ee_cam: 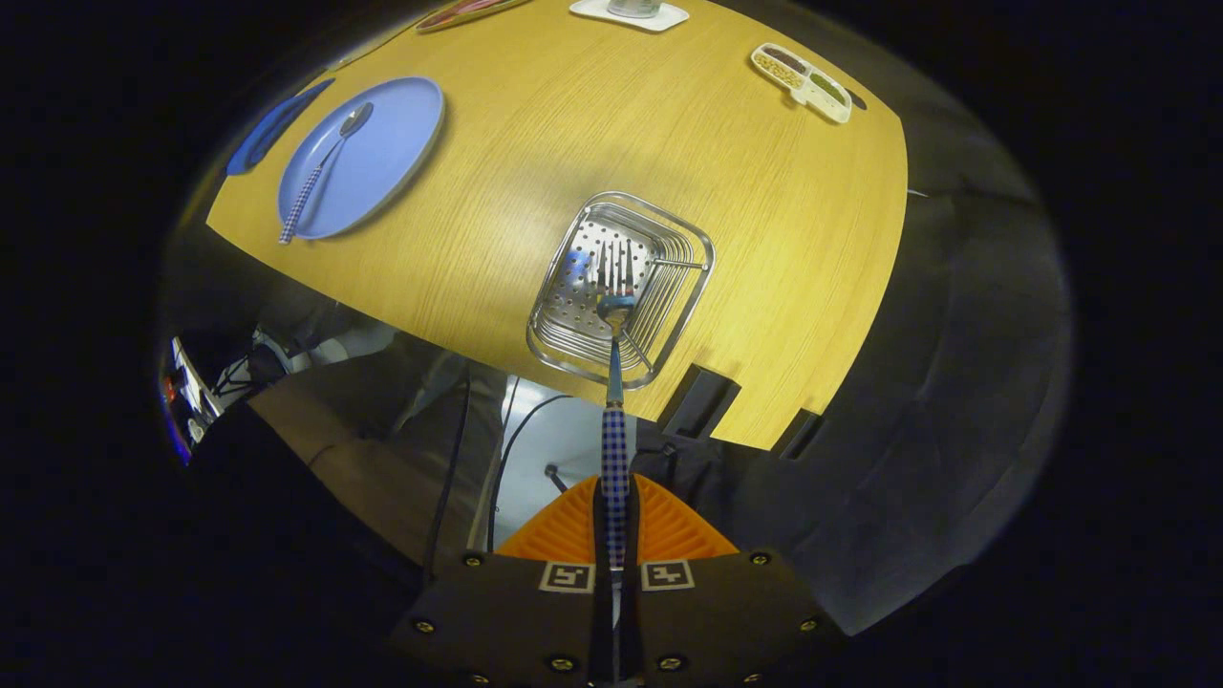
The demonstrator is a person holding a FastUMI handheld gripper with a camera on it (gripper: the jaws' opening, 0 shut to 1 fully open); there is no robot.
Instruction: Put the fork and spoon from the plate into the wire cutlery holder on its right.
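My gripper [614, 511] is shut on the checkered handle of the fork [613, 382]. The fork points straight ahead from the fingers, and its tines hang over the open top of the wire cutlery holder [683, 306], seen from above. Whether the tines touch the holder's perforated floor I cannot tell. Far beyond and to the left, the blue plate [382, 162] lies on the wooden table [592, 124]. The spoon [320, 177] with a matching checkered handle rests on the plate, its handle end sticking out over the plate's near rim.
A divided white snack dish [803, 81] sits at the table's far right. A white coaster with a glass [631, 11] stands at the far edge, with a reddish dish [463, 11] beside it. A blue object [272, 124] lies left of the plate. Cables [502, 459] hang below the table's near edge.
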